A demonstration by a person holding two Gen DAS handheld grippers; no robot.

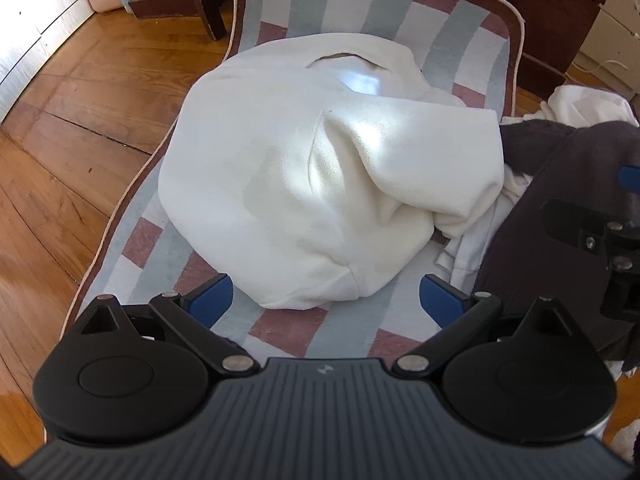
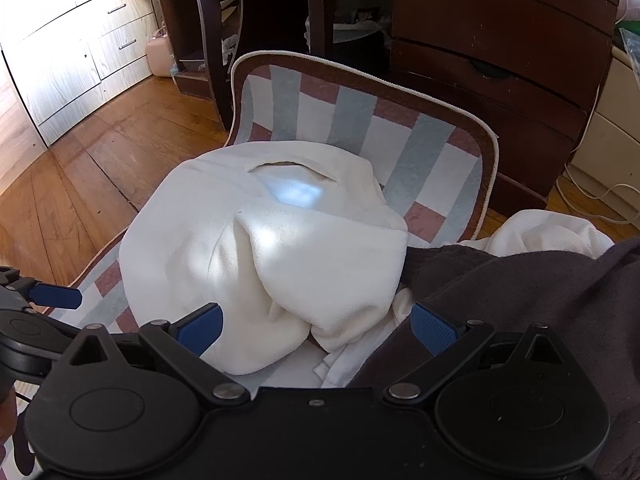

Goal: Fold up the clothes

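Observation:
A cream fleece garment [image 1: 304, 184] [image 2: 256, 256] lies partly folded on a striped rug [image 1: 404, 12] [image 2: 436, 152], its neck opening at the far end and one sleeve doubled across its right side. My left gripper [image 1: 326, 304] stands open just short of the garment's near hem, nothing between its blue pads. My right gripper [image 2: 316, 330] is open too, hovering over the folded sleeve and the garment's near right corner. A dark grey garment [image 1: 560, 216] [image 2: 540, 292] is heaped at the right. In the right wrist view the left gripper's blue fingertip [image 2: 56, 296] shows at the left edge.
A white textured cloth [image 1: 588, 100] [image 2: 548, 232] lies behind the dark heap. Dark wooden furniture [image 2: 488, 40] stands past the rug's far end, pale drawers [image 2: 88, 44] at the left, and a pink container [image 2: 158, 54] beside them. Wood floor [image 1: 80, 128] surrounds the rug.

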